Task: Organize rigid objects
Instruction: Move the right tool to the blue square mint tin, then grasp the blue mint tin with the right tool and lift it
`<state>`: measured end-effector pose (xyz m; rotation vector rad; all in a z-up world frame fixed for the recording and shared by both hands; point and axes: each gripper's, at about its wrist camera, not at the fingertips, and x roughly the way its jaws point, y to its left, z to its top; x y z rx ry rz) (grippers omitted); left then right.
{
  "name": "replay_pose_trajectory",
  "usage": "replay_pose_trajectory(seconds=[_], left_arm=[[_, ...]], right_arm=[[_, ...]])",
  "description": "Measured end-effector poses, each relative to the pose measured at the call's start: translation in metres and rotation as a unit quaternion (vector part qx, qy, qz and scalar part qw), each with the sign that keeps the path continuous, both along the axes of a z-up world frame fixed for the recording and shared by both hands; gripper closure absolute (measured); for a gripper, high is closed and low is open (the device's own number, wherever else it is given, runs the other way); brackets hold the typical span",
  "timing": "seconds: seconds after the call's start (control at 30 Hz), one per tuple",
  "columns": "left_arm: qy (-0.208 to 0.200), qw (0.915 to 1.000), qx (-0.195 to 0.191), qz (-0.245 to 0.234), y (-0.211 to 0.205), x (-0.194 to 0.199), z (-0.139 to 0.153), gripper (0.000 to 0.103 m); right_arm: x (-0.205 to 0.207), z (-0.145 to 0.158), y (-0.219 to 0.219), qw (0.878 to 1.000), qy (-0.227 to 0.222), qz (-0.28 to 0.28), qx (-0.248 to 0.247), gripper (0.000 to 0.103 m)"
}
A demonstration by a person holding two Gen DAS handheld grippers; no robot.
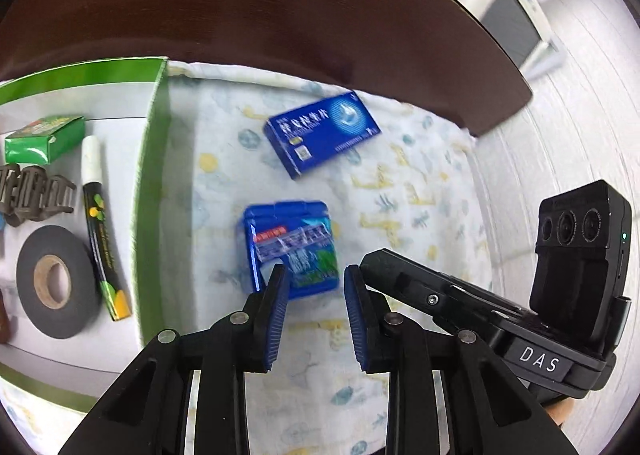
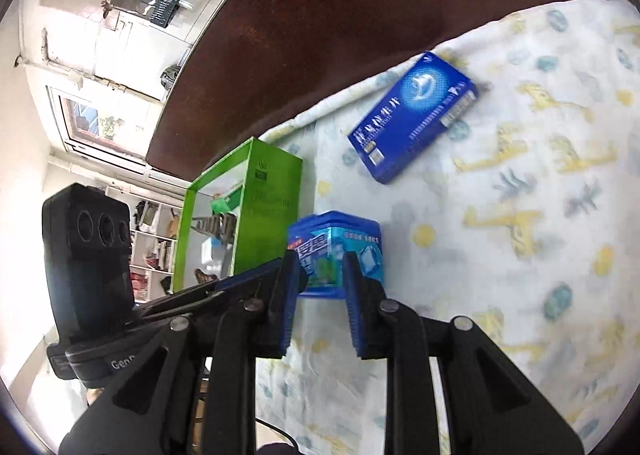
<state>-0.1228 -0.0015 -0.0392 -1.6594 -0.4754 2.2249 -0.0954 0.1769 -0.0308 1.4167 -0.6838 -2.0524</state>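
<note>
A blue plastic case [image 1: 292, 247] [image 2: 336, 239] lies on the patterned cloth, and a blue medicine box [image 1: 322, 133] [image 2: 412, 115] lies flat farther back. My left gripper [image 1: 316, 271] hovers just short of the case, its blue pads a narrow gap apart with nothing gripped. My right gripper [image 2: 322, 259] comes at the same case from the other side, pads also apart and bare. In the left wrist view, the right gripper [image 1: 376, 267] shows close beside the case's right edge.
An open green box [image 1: 154, 175] [image 2: 276, 191] stands left of the case. It holds a black tape roll [image 1: 54, 281], a marker [image 1: 100, 227], a grey hair claw [image 1: 36, 195] and a small green carton [image 1: 44, 139]. The dark wooden table [image 1: 280, 15] ends behind the cloth.
</note>
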Motion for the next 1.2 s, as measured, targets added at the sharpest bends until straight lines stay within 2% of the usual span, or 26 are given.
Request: replay_pose_trajectory(seconds=[0.1, 0.2, 0.37, 0.6, 0.73, 0.9, 1.0, 1.2], left_arm=[[0.001, 1.0000, 0.006, 0.003, -0.002, 0.004, 0.003, 0.075], [0.024, 0.9994, -0.013, 0.020, -0.008, 0.004, 0.010, 0.075], [0.016, 0.9987, -0.022, 0.042, -0.018, -0.006, 0.005, 0.075], [-0.013, 0.9986, -0.021, 0.047, -0.022, -0.014, -0.015, 0.075], [-0.002, 0.9990, -0.013, 0.043, -0.022, -0.017, -0.016, 0.076], [0.008, 0.9993, -0.014, 0.034, -0.021, -0.016, -0.015, 0.079], [0.026, 0.9988, -0.026, 0.031, -0.019, -0.012, -0.005, 0.079], [0.080, 0.9957, -0.038, 0.025, -0.028, 0.001, 0.035, 0.078]], right_arm=[[0.004, 0.002, 0.005, 1.000, 0.009, -0.006, 0.009, 0.080], [-0.004, -0.002, 0.001, 0.999, 0.010, -0.016, 0.030, 0.080], [-0.012, -0.013, -0.002, 1.000, -0.011, -0.017, 0.021, 0.080], [-0.017, -0.015, -0.011, 1.000, -0.019, -0.008, 0.016, 0.080], [-0.019, -0.016, -0.020, 0.999, -0.015, 0.004, 0.034, 0.081], [-0.019, -0.018, -0.022, 0.999, -0.014, 0.012, 0.032, 0.079], [-0.014, -0.013, -0.022, 0.999, -0.006, 0.016, 0.034, 0.080], [-0.005, 0.016, -0.030, 0.999, 0.029, 0.021, 0.022, 0.080]])
